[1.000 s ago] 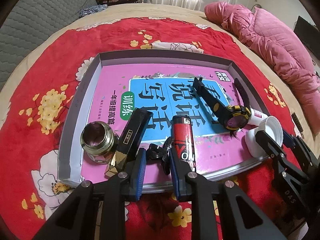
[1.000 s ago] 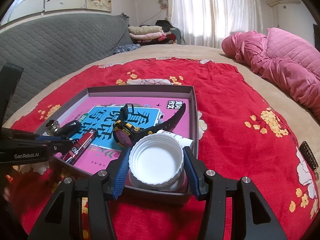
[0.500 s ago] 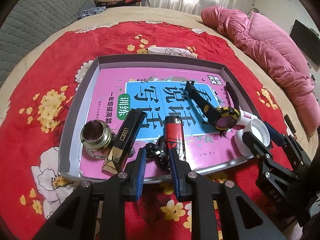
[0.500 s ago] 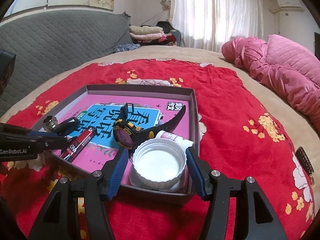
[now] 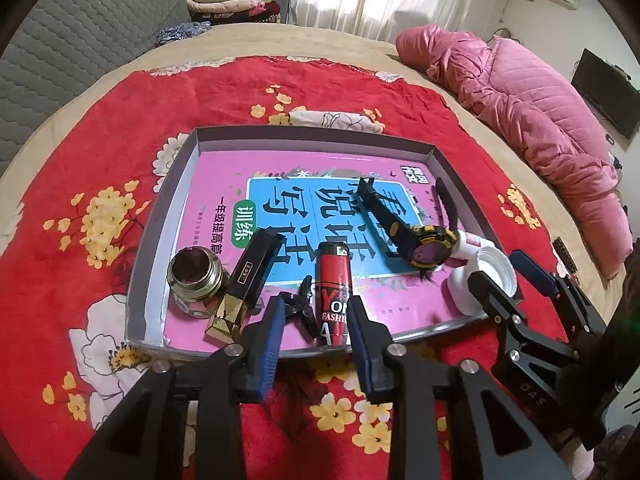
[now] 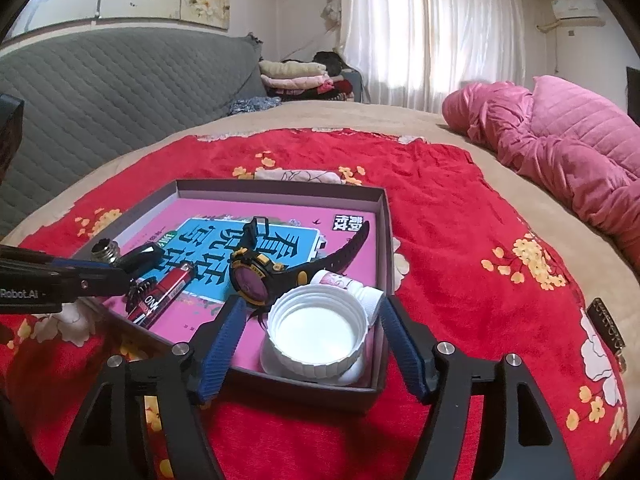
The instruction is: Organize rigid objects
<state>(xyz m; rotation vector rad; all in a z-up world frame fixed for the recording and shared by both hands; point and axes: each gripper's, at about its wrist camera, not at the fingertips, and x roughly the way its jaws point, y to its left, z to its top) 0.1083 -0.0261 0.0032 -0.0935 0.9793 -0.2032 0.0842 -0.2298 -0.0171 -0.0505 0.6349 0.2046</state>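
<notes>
On the red floral blanket sits your grey tray, lined with a pink-and-blue workbook that carries everything.

Left gripper: jaws apart, nothing between them. It hovers over the near rim, and its fingers frame the lower end of the red lighter without visibly touching it. The black hair clip lies just left of the lighter, partly hidden behind the left finger, so its shape is hard to read.

Right gripper: jaws wide apart, holding nothing. The white cap lies open side up between the fingers, with a clear gap on both sides. It rests in the tray's near right corner. Whatever white thing sits under it is mostly covered; can't tell what it is. The small white bottle lies on its side just behind the cap, with only its top showing.

Other contents:
- The metal threaded fitting stands upright near the left wall.
- The black-and-gold box lies just beside it; can't tell if they touch.
- The black-and-yellow watch lies toward the right, one strap running back across the book. In your right view the face tilts toward the camera.

Far right on the blanket, a dark tag-like item is too distorted to identify.
</notes>
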